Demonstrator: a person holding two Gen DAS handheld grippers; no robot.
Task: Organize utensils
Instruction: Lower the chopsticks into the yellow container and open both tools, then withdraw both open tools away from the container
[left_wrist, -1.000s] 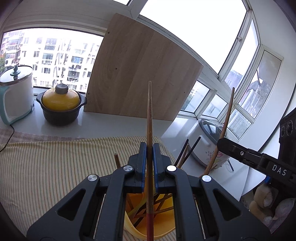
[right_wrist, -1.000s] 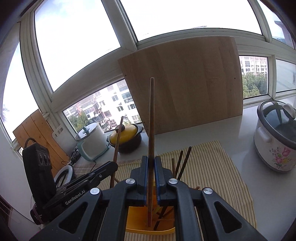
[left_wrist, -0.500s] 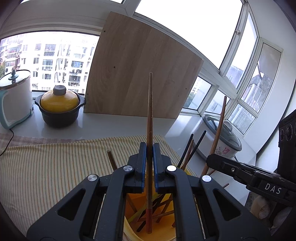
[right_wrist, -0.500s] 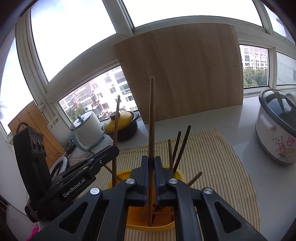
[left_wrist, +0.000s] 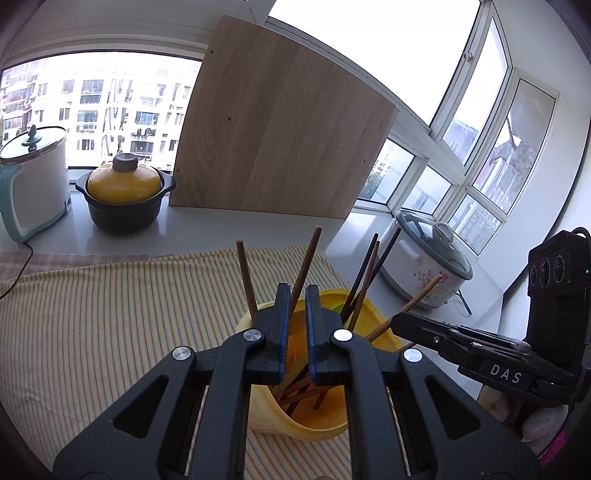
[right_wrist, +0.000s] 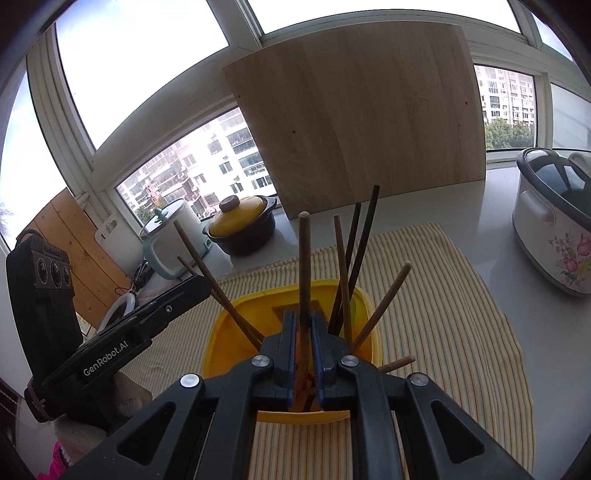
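Left gripper (left_wrist: 295, 325) jaws now a little apart, brown chopstick (left_wrist: 304, 264) let go into yellow holder (left_wrist: 373, 325), right gripper (right_wrist: 303, 350) jaws likewise parted, its chopstick (right_wrist: 304, 266) dropped lower.

A home kitchen, on a glazed balcony counter. A yellow-lidded clay pot (left_wrist: 123, 192) and a white electric cooker (left_wrist: 33, 184) stand at the left of the left wrist view, and a floral rice cooker (left_wrist: 428, 266) at right. A striped cloth (left_wrist: 110, 306) covers the counter, and apartment blocks (left_wrist: 92, 107) fill the upper-left windows.
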